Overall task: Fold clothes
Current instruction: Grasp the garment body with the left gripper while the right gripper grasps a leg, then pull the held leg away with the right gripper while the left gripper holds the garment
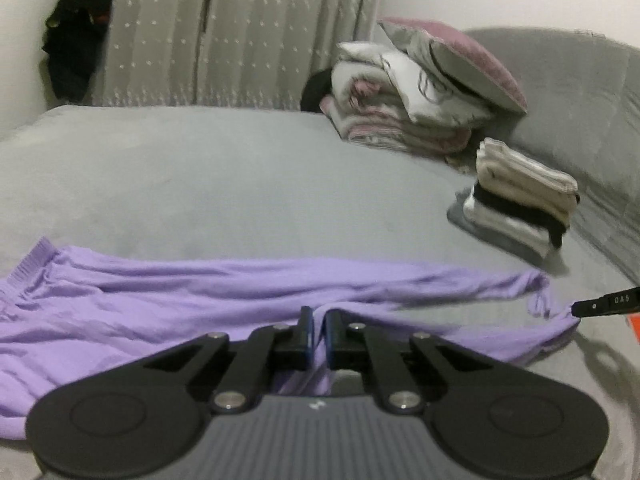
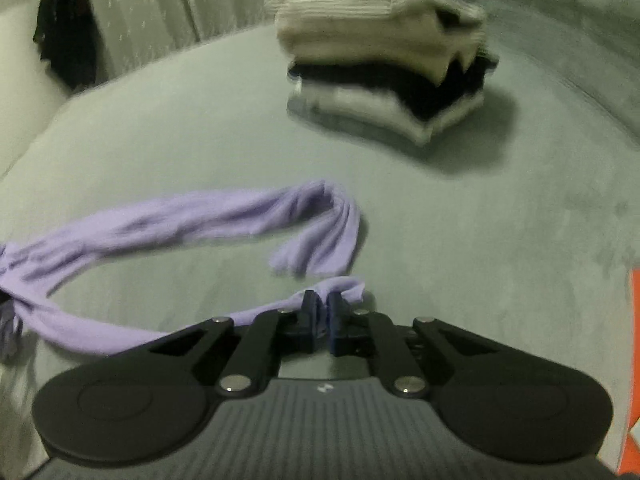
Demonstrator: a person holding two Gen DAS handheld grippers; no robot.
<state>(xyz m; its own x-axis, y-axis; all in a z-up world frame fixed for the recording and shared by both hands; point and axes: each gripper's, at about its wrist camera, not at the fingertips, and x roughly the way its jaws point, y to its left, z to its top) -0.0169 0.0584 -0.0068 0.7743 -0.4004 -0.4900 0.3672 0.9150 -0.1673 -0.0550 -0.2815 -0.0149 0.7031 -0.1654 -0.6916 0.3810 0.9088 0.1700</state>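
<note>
left tongs (image 1: 318,318) clamped on lilac garment (image 1: 160,292), right tongs (image 2: 323,304) pinching its corner, folded stack (image 2: 384,80) beyond

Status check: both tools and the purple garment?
Left tool shut on purple garment, near edge. Right tool shut on its strap end. Folded stack sits beyond, clear of the fold.

On the bed (image 1: 224,184), the garment (image 1: 168,304) lies nearest my grippers; behind it to the right sits a folded clothes stack (image 1: 520,196), a bedding pile (image 1: 404,108) farther back.
</note>
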